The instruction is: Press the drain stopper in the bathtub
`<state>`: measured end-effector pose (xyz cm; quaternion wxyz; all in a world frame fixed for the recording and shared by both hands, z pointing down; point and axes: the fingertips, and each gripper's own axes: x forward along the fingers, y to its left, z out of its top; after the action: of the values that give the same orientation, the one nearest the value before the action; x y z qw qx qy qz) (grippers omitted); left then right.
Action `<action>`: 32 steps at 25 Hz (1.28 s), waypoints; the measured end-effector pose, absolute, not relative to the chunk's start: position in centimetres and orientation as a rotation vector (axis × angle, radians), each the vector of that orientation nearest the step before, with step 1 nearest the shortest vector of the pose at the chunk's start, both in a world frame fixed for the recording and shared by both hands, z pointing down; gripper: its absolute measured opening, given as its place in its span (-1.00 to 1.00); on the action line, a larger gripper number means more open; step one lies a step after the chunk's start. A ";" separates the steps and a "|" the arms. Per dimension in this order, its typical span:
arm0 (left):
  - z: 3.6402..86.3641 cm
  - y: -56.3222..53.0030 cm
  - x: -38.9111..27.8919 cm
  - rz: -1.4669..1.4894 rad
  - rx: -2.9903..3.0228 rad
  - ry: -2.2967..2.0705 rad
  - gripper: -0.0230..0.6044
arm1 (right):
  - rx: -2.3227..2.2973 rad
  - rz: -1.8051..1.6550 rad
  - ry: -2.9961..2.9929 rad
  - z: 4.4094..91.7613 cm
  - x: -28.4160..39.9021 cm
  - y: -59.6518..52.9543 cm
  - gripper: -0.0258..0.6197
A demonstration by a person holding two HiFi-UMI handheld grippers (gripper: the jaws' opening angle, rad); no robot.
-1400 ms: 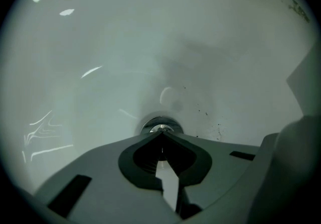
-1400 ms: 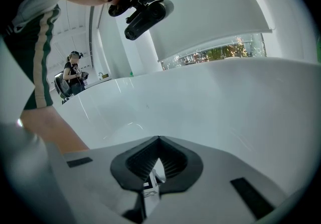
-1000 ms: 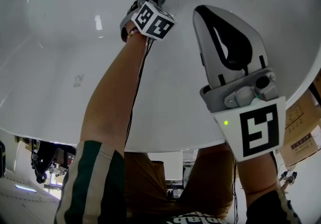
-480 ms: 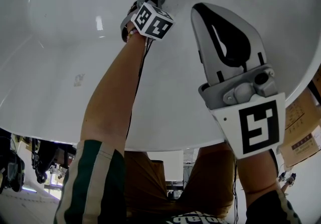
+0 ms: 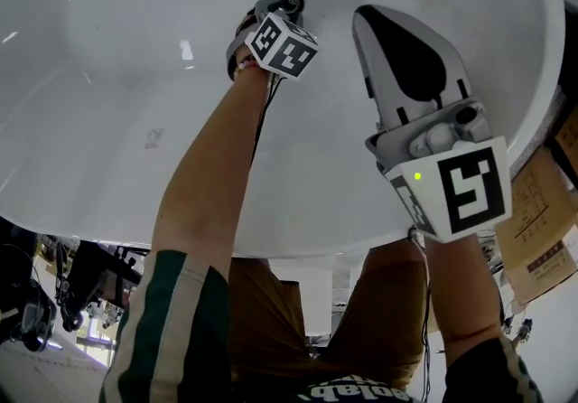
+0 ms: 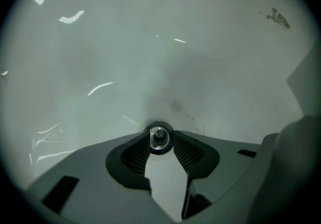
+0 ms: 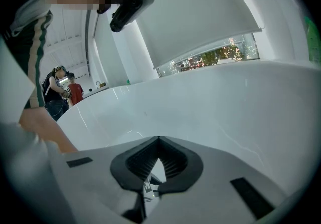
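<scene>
Where the left gripper view looks straight down its jaws, the left gripper (image 6: pixel 159 133) has just been opening and now stands spread, its ribbed pads (image 6: pixel 134 153) clear of the round chrome drain stopper (image 6: pixel 159 140), which sits in the gap between the tips on the floor of the white bathtub (image 6: pixel 100 42). The head view gives only a sliver of that stopper (image 5: pixel 289 2) past the left gripper's marker cube (image 5: pixel 282 44), with the bare forearm (image 5: pixel 212 166) reaching down into the tub. The right gripper (image 7: pixel 159 138) has its tips touching and nothing between them; it is held well apart from the stopper. Its own view alone shows the tub's far rim (image 7: pixel 200 75) and two people (image 7: pixel 62 87) standing beyond it. Cardboard boxes (image 5: pixel 542 211) show only in the head view.
</scene>
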<state>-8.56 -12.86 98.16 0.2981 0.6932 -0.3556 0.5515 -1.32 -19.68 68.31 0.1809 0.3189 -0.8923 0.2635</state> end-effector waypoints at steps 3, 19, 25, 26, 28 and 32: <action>95.8 -12.9 -8.2 1.457 1.857 -0.935 -0.46 | 0.950 0.762 -2.504 66.8 -0.1 -19.9 -0.88; 81.1 -12.9 -7.7 1.342 1.869 -1.075 -0.46 | 1.002 0.657 -2.533 55.7 2.9 -19.1 -0.88; 75.1 -11.9 -6.5 1.281 1.880 -1.116 -0.47 | 0.987 0.545 -2.533 51.4 4.0 -17.6 -0.88; 74.1 -11.9 -6.3 1.267 1.886 -1.126 -0.47 | 0.984 0.531 -2.531 50.8 4.2 -17.2 -0.88; 71.7 -11.7 -6.1 1.235 1.901 -1.149 -0.47 | 0.982 0.525 -2.524 49.7 4.5 -16.6 -0.88; 66.0 -11.5 -6.3 1.163 1.941 -1.214 -0.48 | 0.994 0.487 -2.519 46.6 4.8 -16.2 -0.88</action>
<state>-6.31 -11.54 66.00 0.2829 0.7251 -0.4534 0.4343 4.76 -16.18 46.64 0.1941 0.3543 -0.8981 0.1736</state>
